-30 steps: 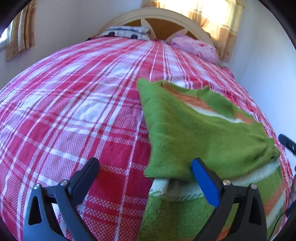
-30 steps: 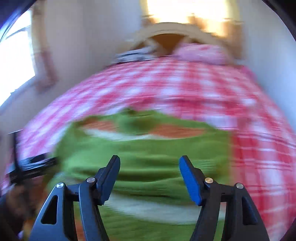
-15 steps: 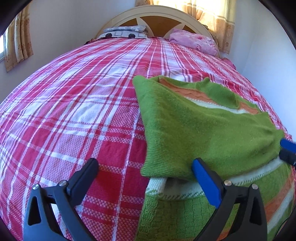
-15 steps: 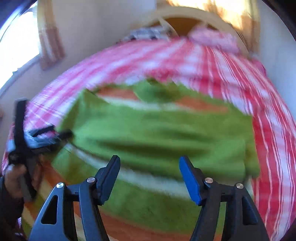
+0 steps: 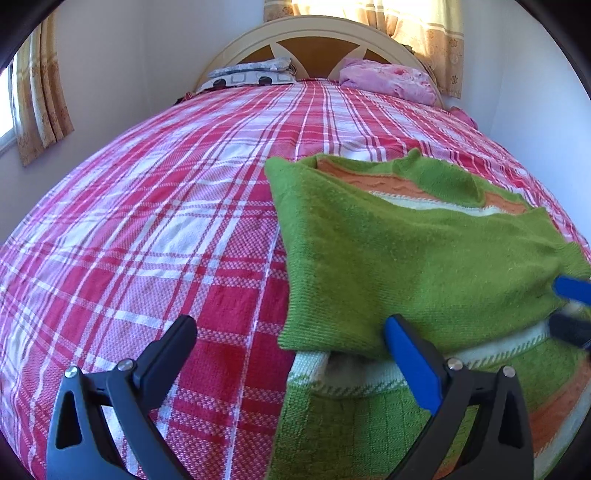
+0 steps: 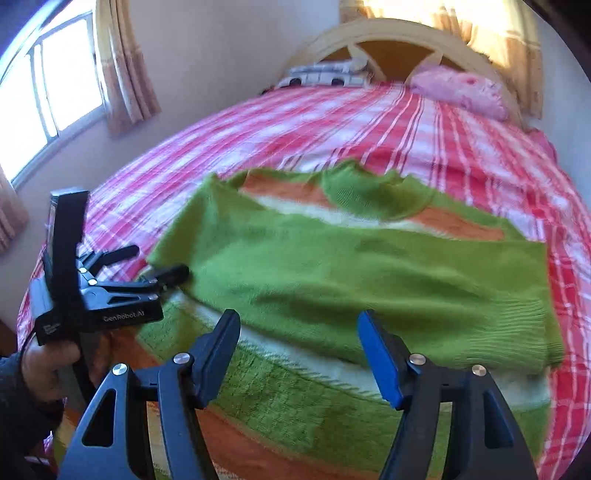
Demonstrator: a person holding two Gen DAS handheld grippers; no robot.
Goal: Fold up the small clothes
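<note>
You are working on a green sweater with orange and white stripes. It is lying on the bed, on the near right side of it, with both sleeves already folded across the middle.

The sweater is looking soft, thick and floppy — light to lift, but it is going to sag and slide if you grab only one spot. I think the best places to hold are the two bottom corners of the hem, or the outer edges of the folded body, one in each claw. Pinch through all the layers so the sleeves are not slipping out.

Your left gripper is wide open and holding nothing; one finger is sitting over the sleeve edge and the other over the bedspread. Your right gripper is wide open too, holding nothing, hanging just above the middle of the sweater.

The bed is wearing a red and white checked cover — soft and a bit grippy, so the knit may be dragging on it. A pink pillow and a patterned pillow are lying by the cream headboard. Curtains are hanging by a bright window.
</note>
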